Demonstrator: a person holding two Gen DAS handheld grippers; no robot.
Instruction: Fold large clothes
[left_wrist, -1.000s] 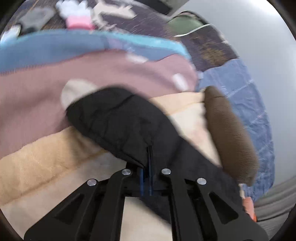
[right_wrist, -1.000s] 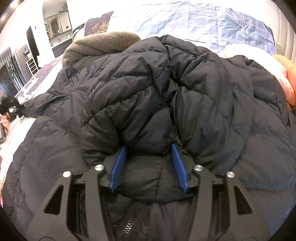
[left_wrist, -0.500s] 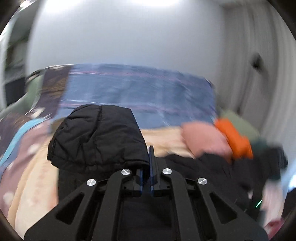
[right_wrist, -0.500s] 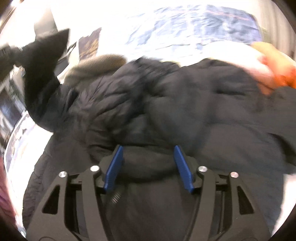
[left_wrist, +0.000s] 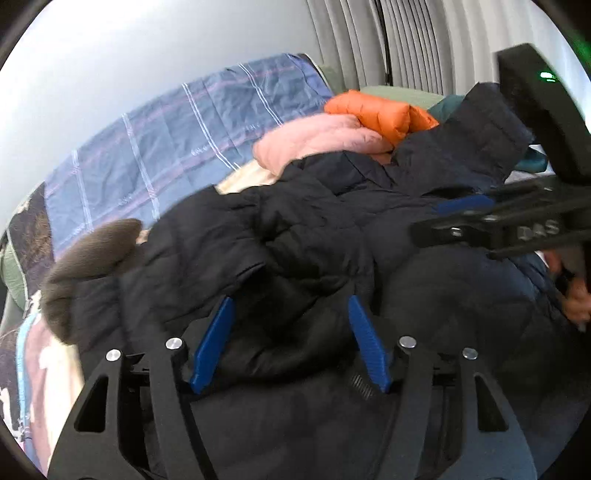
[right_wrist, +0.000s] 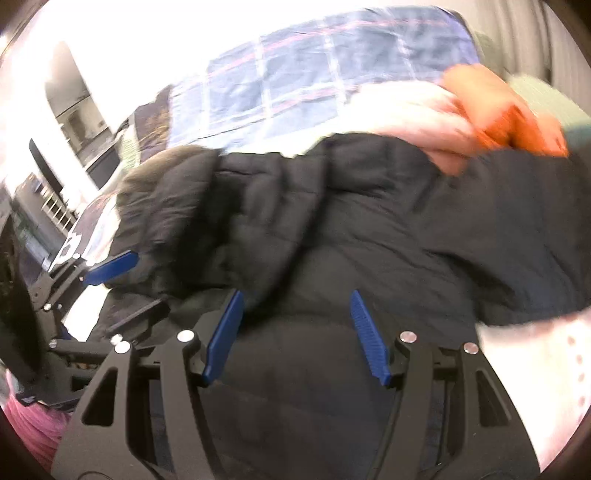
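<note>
Two grippers over one garment: black quilted puffer jacket w/ brown fur-trimmed hood, lying bunched on the bed, covering most of the bedding in both views.

Left gripper: jaws opening, blue pads spread wide. A fold of jacket fabric bulges up between them, but the pads do not appear to press on it; judged released, nothing held.

Right gripper: jaws wide, blue pads apart, jacket body beneath and between them, no pinch seen. View is blurred, so contact w/ fabric can't be confirmed.

Surroundings: blue plaid quilt at head of bed; pink puffy garment and orange puffy garment piled just beyond the jacket, pink one touching its far edge. Fur trim sits at jacket's left end in left view.

Step in hand, judged: a sleeve or side panel laid in across the body and let go; fold is rough, fabric lumpy, not flat.

Next move calls for: both grippers to find fresh edges, prob. hem or opposite side, pinch thru thick padding, and carry over w/out dragging the laid part. Puffy fill will spring back; press flat before the next fold.
</note>
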